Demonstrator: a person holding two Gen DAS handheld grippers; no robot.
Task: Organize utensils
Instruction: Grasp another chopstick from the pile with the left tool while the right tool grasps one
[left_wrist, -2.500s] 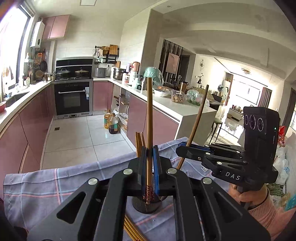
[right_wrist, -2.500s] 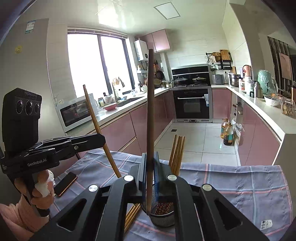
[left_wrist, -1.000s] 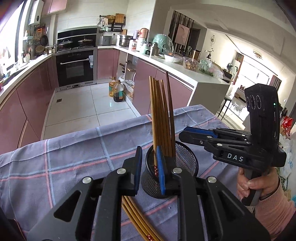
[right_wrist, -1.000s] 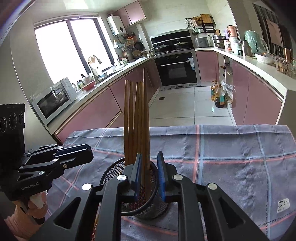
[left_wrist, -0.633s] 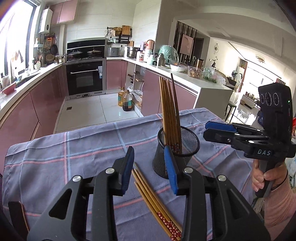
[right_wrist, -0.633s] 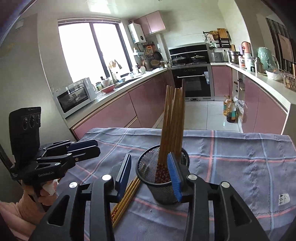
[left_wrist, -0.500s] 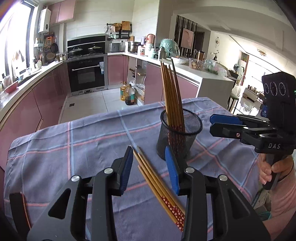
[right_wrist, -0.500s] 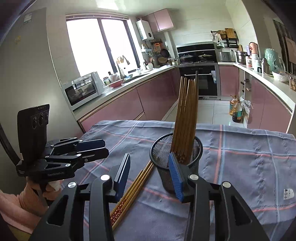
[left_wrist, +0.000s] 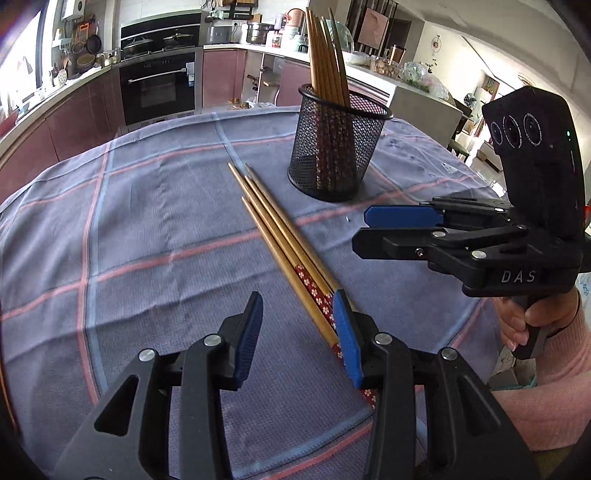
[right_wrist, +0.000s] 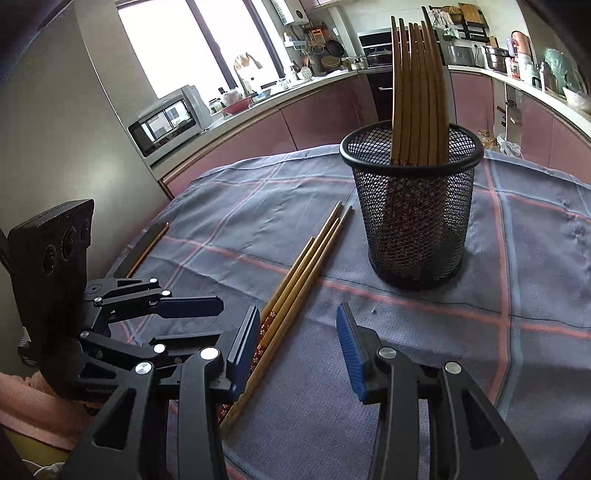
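Both grippers have moved back and lower than half a second ago. The left gripper (left_wrist: 297, 332) and the right gripper (right_wrist: 299, 339) hang with jaws apart, holding nothing. The mesh holder (left_wrist: 334, 147) with upright chopsticks (right_wrist: 417, 92) is now farther away. Loose chopsticks (left_wrist: 280, 236) lie on the checked cloth (left_wrist: 147, 221), their patterned ends beside the left gripper's right finger.

I see the table (left_wrist: 155, 206) covered by a blue-grey cloth (right_wrist: 424, 369) with pink and blue check lines. On it: a black mesh holder (left_wrist: 334, 147) standing upright, a bundle of loose chopsticks (left_wrist: 280, 236) lying flat just beside it, red flowered ends toward me. One more dark stick (right_wrist: 142, 249) lies apart near the table's left edge.
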